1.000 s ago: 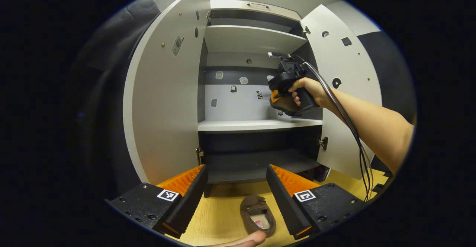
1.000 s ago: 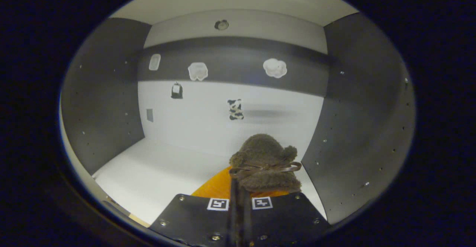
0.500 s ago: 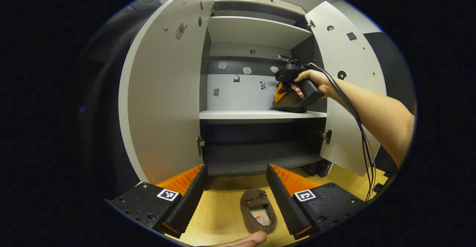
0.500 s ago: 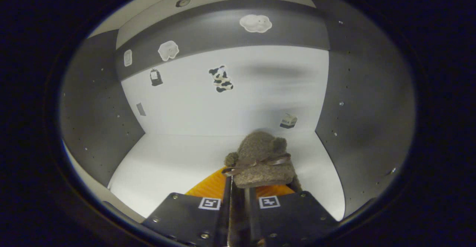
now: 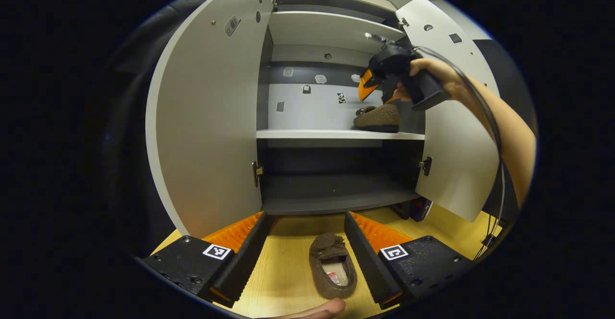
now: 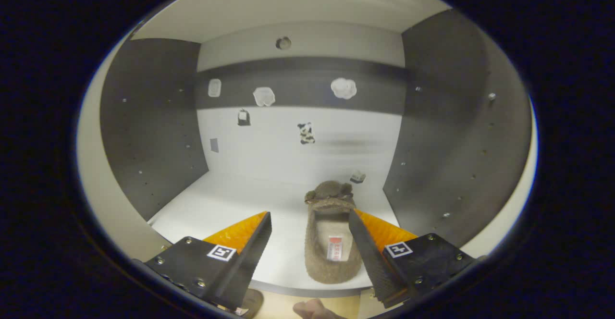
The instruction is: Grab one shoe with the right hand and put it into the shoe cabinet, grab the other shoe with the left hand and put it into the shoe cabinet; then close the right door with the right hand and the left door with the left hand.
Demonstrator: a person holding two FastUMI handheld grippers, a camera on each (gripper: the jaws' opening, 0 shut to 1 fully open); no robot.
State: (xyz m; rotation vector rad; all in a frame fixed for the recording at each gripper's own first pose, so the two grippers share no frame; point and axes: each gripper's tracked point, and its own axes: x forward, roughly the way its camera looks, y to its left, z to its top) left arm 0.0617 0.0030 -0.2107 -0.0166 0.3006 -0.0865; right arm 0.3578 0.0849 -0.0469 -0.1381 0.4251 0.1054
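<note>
One brown fuzzy slipper [image 6: 332,235] lies on the white middle shelf [image 6: 230,203] of the shoe cabinet, near its right wall; in the left gripper view this slipper [image 5: 378,117] sits at the shelf's right end. My right gripper [image 6: 310,249] is open, lifted just above and behind the slipper, its fingers apart on either side. The left gripper view shows that gripper [image 5: 375,84] held by a hand above the shoe. The second brown slipper [image 5: 332,271] lies on the wooden floor [image 5: 278,280]. My left gripper [image 5: 303,254] is open above it, fingers spread to both sides.
Both cabinet doors stand open: the left door [image 5: 206,117] and the right door [image 5: 451,131]. An upper shelf [image 5: 331,33] and a dark bottom shelf [image 5: 336,196] are in the cabinet. Small stickers dot the back wall [image 6: 298,136]. A cable [image 5: 495,155] hangs from the right hand.
My right gripper set the slipper on the middle shelf, opened, and drew back upward. My left gripper stayed open over the floor slipper, drifting slightly.
</note>
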